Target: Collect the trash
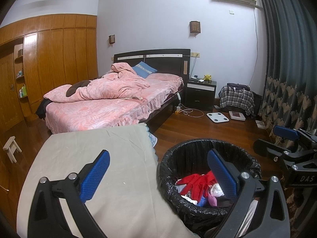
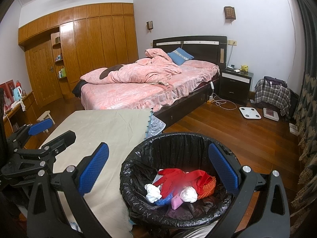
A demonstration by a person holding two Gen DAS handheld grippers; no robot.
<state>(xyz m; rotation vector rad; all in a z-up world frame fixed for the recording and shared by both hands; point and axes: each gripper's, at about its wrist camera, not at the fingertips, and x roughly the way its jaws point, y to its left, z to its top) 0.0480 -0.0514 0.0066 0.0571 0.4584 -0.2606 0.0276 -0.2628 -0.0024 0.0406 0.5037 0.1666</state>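
A round bin lined with a black bag (image 1: 198, 144) (image 2: 178, 138) stands on the wood floor to the right of a cloth-covered table (image 1: 103, 150) (image 2: 111, 127). Inside lie red gloves (image 1: 195, 182) (image 2: 174, 177), white crumpled tissues (image 2: 152, 193), a pink piece (image 2: 176, 203) and an orange mesh item (image 2: 209, 186). My left gripper (image 1: 158, 175) is open and empty, spanning the table edge and the bin. My right gripper (image 2: 158, 170) is open and empty above the bin. Each gripper shows in the other's view, the right gripper (image 1: 275, 136) and the left gripper (image 2: 53, 130).
A bed with pink bedding (image 1: 111, 99) (image 2: 150, 85) stands behind the table. A dark nightstand (image 1: 201, 93), a white scale (image 1: 217, 117), a plaid-covered pile (image 1: 236, 99) and cables lie at the back right. Curtains (image 1: 287, 79) hang on the right. A small stool (image 1: 11, 148) stands left.
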